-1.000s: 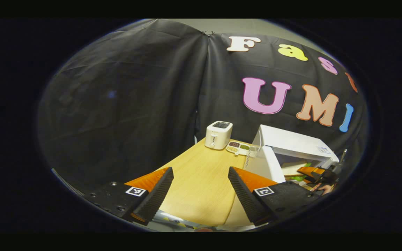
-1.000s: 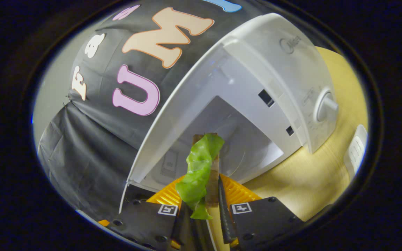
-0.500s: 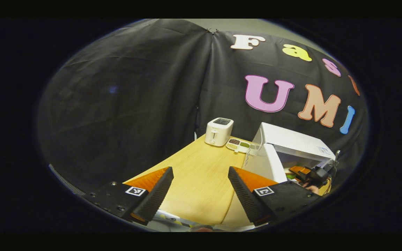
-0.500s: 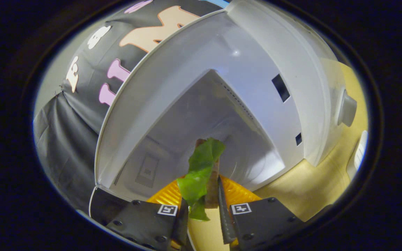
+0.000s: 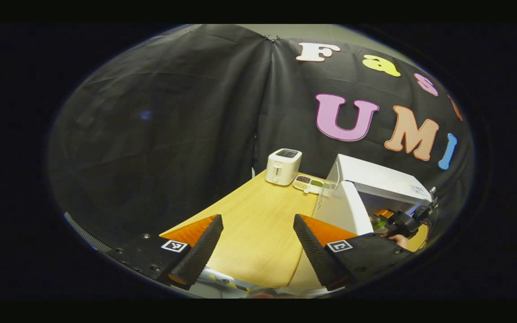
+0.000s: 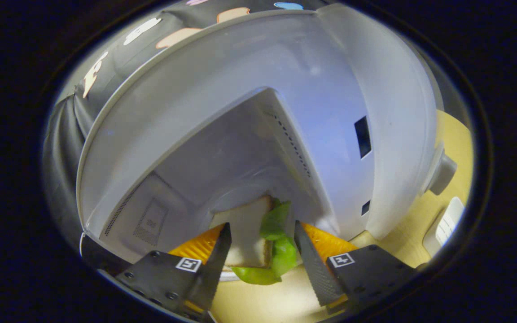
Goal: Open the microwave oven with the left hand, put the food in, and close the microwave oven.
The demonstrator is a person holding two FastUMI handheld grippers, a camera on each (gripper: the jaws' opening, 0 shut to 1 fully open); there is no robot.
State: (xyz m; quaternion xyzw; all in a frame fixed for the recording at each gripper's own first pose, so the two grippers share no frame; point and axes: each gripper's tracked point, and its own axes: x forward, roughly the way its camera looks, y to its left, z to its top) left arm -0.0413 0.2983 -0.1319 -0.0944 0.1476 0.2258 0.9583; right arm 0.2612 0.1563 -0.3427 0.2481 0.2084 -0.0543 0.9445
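In the left gripper view, the left tool (image 5: 258, 240) is being held well above the wooden table (image 5: 258, 224), its fingers spread apart with nothing between them. A white toaster (image 5: 283, 166) and a small divided dish (image 5: 308, 184) are being seen at the far end of the table, beside the white microwave oven (image 5: 375, 188), whose door (image 5: 341, 211) is standing open. The right tool (image 5: 391, 220) is being held at the oven's opening.

In the right gripper view, the right tool (image 6: 262, 249) is being held at the mouth of the microwave oven (image 6: 240, 112), its fingers parted. The sandwich (image 6: 254, 237), bread with green lettuce, is lying between them at the front of the cavity; contact with the fingers cannot be told.
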